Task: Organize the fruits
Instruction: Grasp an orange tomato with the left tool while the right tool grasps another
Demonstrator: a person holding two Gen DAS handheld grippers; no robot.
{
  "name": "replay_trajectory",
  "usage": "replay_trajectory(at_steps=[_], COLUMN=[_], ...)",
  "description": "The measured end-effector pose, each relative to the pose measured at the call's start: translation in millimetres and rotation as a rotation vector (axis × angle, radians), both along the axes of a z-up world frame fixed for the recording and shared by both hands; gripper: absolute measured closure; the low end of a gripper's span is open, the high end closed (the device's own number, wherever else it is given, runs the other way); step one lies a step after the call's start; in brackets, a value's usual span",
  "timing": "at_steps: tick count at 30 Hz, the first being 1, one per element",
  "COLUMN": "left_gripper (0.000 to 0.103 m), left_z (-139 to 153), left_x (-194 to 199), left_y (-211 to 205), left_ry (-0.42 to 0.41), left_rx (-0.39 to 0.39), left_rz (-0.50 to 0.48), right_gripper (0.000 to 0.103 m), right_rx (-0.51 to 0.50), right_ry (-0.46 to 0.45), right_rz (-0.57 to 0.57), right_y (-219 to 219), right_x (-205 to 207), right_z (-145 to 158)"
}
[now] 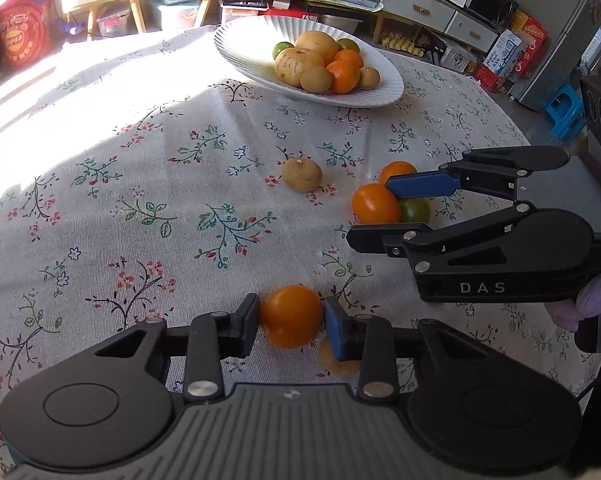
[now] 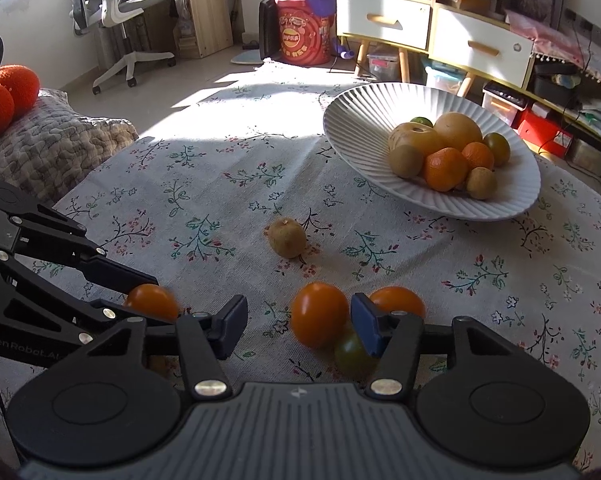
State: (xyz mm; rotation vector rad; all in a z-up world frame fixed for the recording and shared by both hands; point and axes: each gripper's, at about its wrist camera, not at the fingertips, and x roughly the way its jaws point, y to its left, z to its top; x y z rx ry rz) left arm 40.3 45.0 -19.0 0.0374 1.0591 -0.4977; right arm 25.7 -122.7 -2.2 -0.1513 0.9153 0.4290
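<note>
- One round table under a floral tablecloth [image 1: 148, 184], sunlit at the far side, takes up most of both views.
- White ribbed bowl [image 1: 240, 46] sits at the far side of the cloth, holding a pile of fruit: brown-yellow pears, two mandarins, small brown fruits and green-tinged tomatoes.
- Left gripper [image 1: 291, 322] at the bottom of the left wrist view, both pads pressed against an orange tomato [image 1: 290, 316]; tongs clamped on it. Whether that tomato is off the cloth I cannot tell.
- Right gripper [image 2: 298, 320] at the bottom of the right wrist view, tongs apart around a second orange tomato [image 2: 318, 320]. Blue pad just beside or touching its right side, black pad well clear on the left, so not gripped.
- A gloved hand [image 1: 592, 300] holds the right gripper's handle, at the right edge of the left wrist view.
- Loose kiwi [image 2: 287, 237] lies alone mid-table, between the bowl and the grippers, touching nothing.
- Cluster of three by the right gripper: the second orange tomato, another orange tomato [image 2: 396, 300] behind the blue pad, and a green tomato [image 2: 352, 354] below it, partly hidden by the finger.
- All three cluster tomatoes rest on the cloth, close together, well apart from the bowl.
</note>
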Motion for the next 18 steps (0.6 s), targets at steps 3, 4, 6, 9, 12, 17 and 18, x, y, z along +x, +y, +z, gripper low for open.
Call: replay_trajectory(at_steps=[3, 4, 6, 9, 12, 17, 18], left_gripper=[0.081, 0.082, 0.082, 0.082, 0.082, 0.082, 0.082], left_z=[-0.4, -0.4, -0.4, -0.2, 0.1, 0.9, 1.1], left_x=[0.4, 0.1, -0.3, -0.6, -1.0, -1.2, -0.9], left_y=[-1.0, -1.3, -2.2, -3.2, -3.8, -3.6, -3.5], left_ry=[-0.002, -0.004, -0.009, -0.015, -0.02, -0.023, -0.023], left_rx=[0.003, 0.005, 0.01, 0.016, 0.02, 0.021, 0.02], left_rz=[0.0, -0.001, -0.005, -0.009, -0.009, -0.007, -0.005], right_gripper=[0.053, 0.055, 0.058, 0.066, 0.074, 0.074, 0.074], right_rx=[-0.021, -0.026, -0.039, -0.046, -0.045, -0.04, -0.04], right_ry=[0.002, 0.002, 0.001, -0.002, -0.001, -0.004, -0.006], right_rz=[0.002, 0.003, 0.001, -0.009, -0.016, -0.012, -0.01], right_y=[2.1, 2.5, 3.5, 3.1, 1.8, 2.4, 3.0], right_x=[0.0, -0.1, -0.1, 0.9, 2.7, 2.8, 2.6], right_z=[-2.5, -3.2, -4.8, -6.3, -6.7, -5.7, -5.4])
